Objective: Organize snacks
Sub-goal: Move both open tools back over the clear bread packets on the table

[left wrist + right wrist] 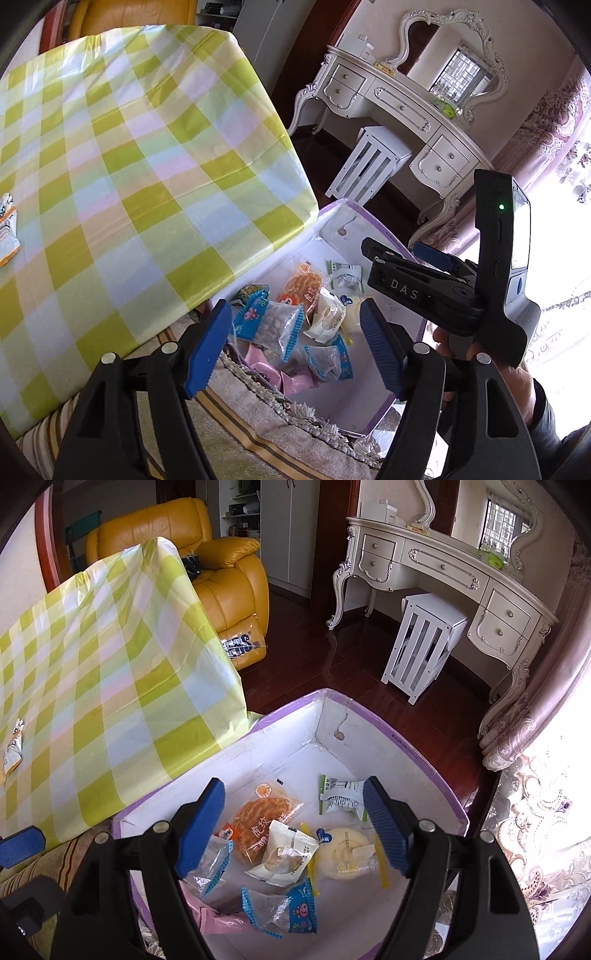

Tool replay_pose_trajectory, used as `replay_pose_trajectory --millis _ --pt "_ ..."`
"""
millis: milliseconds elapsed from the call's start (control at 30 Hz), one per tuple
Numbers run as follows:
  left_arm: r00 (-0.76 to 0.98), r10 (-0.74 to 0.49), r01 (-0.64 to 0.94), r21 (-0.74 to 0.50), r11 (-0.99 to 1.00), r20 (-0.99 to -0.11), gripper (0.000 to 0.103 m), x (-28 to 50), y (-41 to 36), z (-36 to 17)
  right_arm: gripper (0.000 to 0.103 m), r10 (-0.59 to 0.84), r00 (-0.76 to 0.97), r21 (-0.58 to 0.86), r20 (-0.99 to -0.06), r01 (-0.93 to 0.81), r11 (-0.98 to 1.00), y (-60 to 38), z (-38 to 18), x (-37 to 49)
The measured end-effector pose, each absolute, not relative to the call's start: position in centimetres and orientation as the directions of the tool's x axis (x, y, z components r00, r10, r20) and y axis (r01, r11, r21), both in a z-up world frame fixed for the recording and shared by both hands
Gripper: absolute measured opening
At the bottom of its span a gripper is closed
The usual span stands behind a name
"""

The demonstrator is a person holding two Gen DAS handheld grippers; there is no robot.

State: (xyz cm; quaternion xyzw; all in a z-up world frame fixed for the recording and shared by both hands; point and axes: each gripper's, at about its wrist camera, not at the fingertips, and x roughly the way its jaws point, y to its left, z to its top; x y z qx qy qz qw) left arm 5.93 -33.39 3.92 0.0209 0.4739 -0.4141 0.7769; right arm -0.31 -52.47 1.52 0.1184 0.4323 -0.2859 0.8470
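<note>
While claws (293, 825) gape, snacks (280, 853) lie below

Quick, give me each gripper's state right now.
Left gripper: open, holding nothing, above the snack box.
Right gripper: open, holding nothing, over the snack packets in the same box.

The box (406, 760) stands on the floor just right of the table (110, 686), with the snack packets (284, 853) lying inside it. One packet (13, 751) lies on the table near its left edge. Behind the box stand a stool (421, 642) and a dressing table (461, 579); an armchair (221, 576) sits behind the table
</note>
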Motion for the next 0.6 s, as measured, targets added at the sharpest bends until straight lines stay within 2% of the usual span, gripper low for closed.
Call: replay_pose_trajectory --millis 267,600 --pt "0.414 -0.539 0.579 -0.245 0.778 -0.734 0.079 8.7 -29.3 6.1 0.078 -0.425 0.484 -0.109 -0.765 0.553 0.826 -49.0 3.5 2.0" --pt "0.706 -0.282 0.374 0.003 0.927 -0.65 0.096 11.2 -23.6 9.4 0.087 -0.514 0.548 -0.211 -0.66 0.521 0.827 -42.8 6.9 5.2"
